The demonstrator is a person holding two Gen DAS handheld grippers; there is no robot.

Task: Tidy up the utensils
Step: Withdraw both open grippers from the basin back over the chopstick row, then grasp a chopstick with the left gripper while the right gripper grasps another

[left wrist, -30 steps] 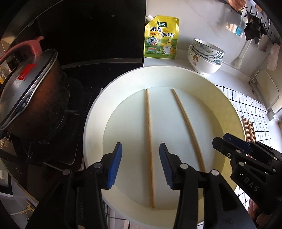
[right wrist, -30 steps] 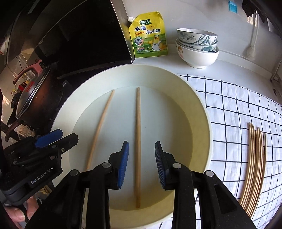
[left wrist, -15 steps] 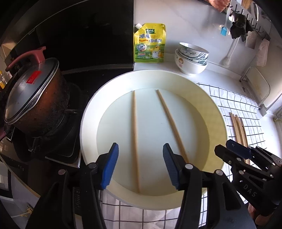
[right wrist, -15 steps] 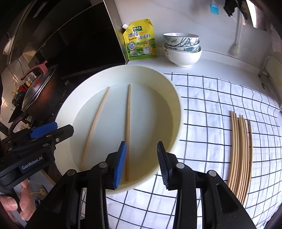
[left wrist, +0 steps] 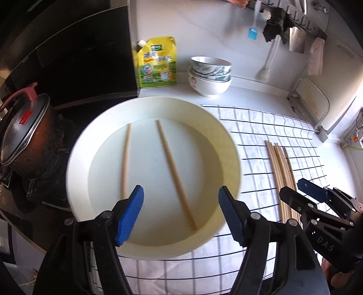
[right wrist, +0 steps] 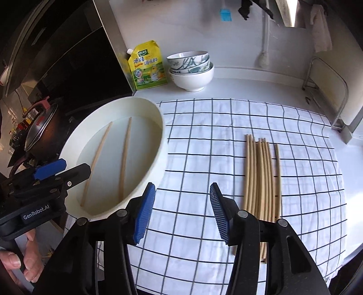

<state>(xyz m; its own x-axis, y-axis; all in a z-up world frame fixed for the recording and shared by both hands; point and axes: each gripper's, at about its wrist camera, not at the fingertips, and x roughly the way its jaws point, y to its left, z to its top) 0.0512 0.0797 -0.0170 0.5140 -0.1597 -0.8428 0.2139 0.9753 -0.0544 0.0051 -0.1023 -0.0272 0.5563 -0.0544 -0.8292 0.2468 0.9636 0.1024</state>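
Note:
Two wooden chopsticks (left wrist: 174, 172) (right wrist: 124, 158) lie apart in a large cream round basin (left wrist: 226, 136) (right wrist: 156, 113). A row of several more chopsticks (right wrist: 258, 177) (left wrist: 281, 168) lies on the checked cloth (right wrist: 204, 147) to the right. My left gripper (left wrist: 181, 215) is open and empty above the basin's near rim. My right gripper (right wrist: 181, 213) is open and empty over the cloth, between the basin and the chopstick row. Each gripper shows in the other's view, the right one (left wrist: 317, 204) and the left one (right wrist: 52, 174).
A yellow seasoning pouch (right wrist: 147, 65) and stacked bowls (right wrist: 190, 68) stand at the back. A lidded pot (left wrist: 25, 136) sits on the stove at left. A metal rack (right wrist: 326, 90) stands at the right wall. Utensils hang on the wall rail (left wrist: 295, 13).
Both grippers have pulled back and up from the basin and opened wider. The right gripper has shifted right, over the cloth. The two chopsticks in the basin have not moved.

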